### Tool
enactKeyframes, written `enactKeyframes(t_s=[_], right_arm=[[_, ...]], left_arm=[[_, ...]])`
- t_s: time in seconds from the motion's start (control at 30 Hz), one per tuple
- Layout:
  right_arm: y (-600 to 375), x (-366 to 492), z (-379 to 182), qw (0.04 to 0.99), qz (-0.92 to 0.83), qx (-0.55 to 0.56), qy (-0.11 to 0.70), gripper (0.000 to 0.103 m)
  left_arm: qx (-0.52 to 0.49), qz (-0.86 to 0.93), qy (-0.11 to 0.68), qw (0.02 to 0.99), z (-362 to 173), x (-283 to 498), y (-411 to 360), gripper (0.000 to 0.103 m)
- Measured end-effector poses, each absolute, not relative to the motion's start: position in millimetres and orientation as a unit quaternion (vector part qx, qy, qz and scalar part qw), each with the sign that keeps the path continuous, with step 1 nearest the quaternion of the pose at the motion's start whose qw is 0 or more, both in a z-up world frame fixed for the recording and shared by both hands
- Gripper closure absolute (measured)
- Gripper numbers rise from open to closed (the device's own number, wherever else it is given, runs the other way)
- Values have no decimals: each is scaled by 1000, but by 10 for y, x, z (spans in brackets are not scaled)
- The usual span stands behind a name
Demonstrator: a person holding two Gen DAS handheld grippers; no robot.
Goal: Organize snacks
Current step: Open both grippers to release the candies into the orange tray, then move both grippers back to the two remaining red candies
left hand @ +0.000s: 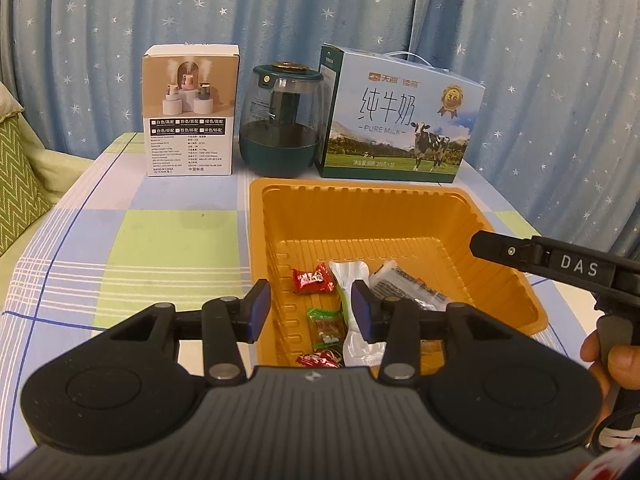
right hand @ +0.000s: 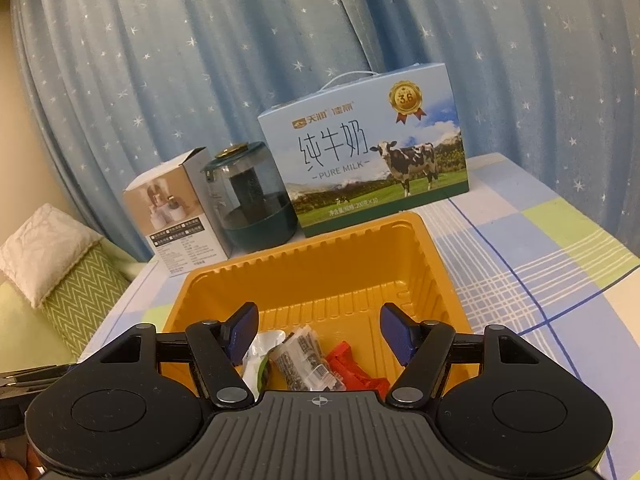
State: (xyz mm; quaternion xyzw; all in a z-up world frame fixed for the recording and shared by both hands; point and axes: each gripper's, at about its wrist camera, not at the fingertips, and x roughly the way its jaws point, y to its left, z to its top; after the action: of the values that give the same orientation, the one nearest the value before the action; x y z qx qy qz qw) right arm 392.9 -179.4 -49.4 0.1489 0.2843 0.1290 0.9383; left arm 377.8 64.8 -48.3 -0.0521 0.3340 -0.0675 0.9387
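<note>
A star-printed blue curtain [left hand: 280, 20] is hung behind the checked surface [left hand: 120, 240]. At twelve o'clock a milk carton [left hand: 396, 120], a green jar [left hand: 280, 120] and a printed box [left hand: 190, 116] are lined up. The orange tray [left hand: 360, 216] is set before them; wrapped snacks [left hand: 320, 320] are gathered at its near end. The left tool [left hand: 308, 308] and right tool [right hand: 316, 330] are held apart over the snacks, nothing clamped.
</note>
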Motion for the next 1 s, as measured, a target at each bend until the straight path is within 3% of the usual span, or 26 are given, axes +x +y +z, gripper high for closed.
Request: enactKeyframes(t_s=[1.0], right_arm=[[-1985,3176,-389,951,109,89,274,36]], left_arm=[[-34,-58,335,940,-415,3231,610,40]])
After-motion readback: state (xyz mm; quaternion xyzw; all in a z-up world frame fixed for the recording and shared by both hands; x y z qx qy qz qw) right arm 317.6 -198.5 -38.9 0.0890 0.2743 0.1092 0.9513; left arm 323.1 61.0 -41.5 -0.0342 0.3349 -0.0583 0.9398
